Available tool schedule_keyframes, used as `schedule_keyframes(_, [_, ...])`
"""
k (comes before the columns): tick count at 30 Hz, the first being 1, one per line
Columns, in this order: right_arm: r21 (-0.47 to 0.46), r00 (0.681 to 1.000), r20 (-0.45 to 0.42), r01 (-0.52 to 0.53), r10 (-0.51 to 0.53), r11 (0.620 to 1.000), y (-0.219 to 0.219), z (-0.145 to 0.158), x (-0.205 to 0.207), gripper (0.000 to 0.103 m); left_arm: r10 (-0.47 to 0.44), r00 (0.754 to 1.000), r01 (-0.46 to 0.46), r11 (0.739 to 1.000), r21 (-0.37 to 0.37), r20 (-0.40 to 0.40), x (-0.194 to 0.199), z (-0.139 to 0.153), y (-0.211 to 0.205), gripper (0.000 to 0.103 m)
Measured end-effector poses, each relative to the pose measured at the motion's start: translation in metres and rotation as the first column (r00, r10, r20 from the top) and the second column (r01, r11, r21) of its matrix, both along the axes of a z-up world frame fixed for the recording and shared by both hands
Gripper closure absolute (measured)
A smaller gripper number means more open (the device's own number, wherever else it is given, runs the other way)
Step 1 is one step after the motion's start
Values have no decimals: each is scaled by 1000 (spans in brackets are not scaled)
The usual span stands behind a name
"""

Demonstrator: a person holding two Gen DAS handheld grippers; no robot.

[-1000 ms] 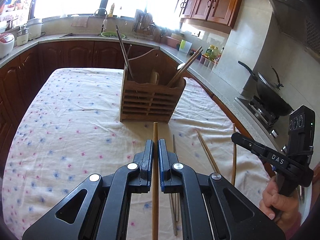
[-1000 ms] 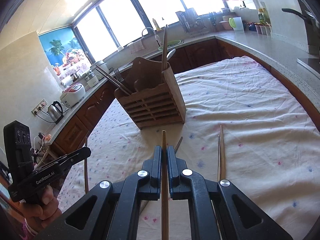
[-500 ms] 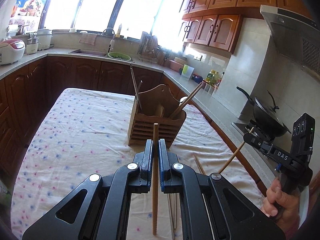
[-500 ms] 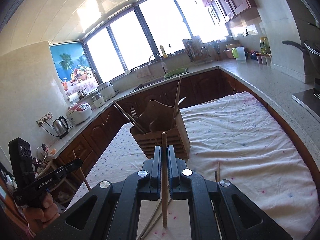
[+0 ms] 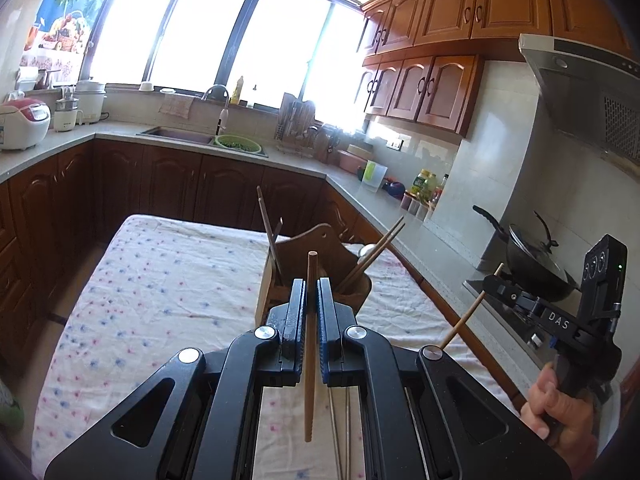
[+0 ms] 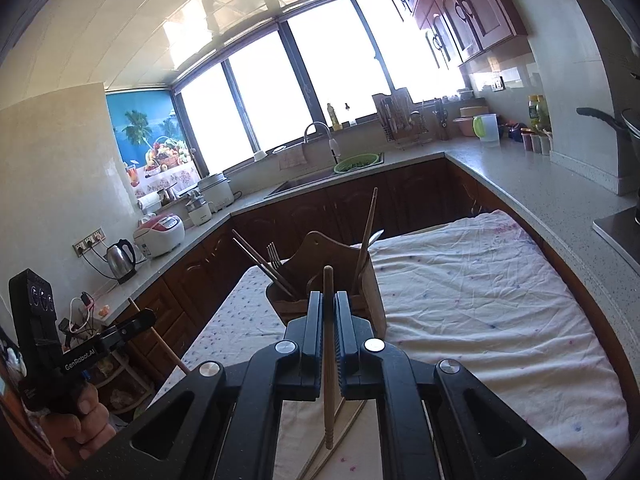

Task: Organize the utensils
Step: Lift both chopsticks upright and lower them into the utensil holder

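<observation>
Left hand-held gripper [image 5: 311,308] and right hand-held gripper [image 6: 329,320] each clamp one wooden chopstick [image 5: 310,344], frame center, before the wooden utensil holder [image 6: 320,252] on the desk [image 6: 480,320].

The letters "DAS" are read in white on the black body of the right gripper [image 5: 493,282], as seen from the left wrist view. "GenRobot.AI" is printed in white along the black body of the left gripper [image 6: 138,322], as seen from the right wrist view. Labels on the bottles and appliances along the kitchen surface [image 6: 560,184] are too small to be read.
</observation>
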State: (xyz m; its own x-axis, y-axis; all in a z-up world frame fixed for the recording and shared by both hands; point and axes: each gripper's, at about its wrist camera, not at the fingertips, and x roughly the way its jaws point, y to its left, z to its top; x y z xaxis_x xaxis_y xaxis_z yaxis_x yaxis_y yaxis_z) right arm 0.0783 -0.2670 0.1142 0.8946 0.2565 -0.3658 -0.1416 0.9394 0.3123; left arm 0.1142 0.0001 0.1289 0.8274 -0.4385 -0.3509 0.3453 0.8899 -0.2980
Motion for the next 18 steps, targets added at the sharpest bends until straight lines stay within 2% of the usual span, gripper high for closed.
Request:
schedule_keyframes(9, [24, 993, 116, 34, -36, 999, -6, 45, 37, 98, 42, 993, -39, 999, -27, 113, 36, 46, -4, 98])
schedule_keyframes(14, [24, 983, 169, 75, -78, 997, -10, 68, 66, 98, 107, 976, -101, 994, -42, 189, 65, 69, -5, 98])
schedule_keyframes(18, [33, 976, 189, 105, -109, 994, -13, 78, 89, 98, 151, 964, -142, 988, -54, 220, 90, 74, -9, 98])
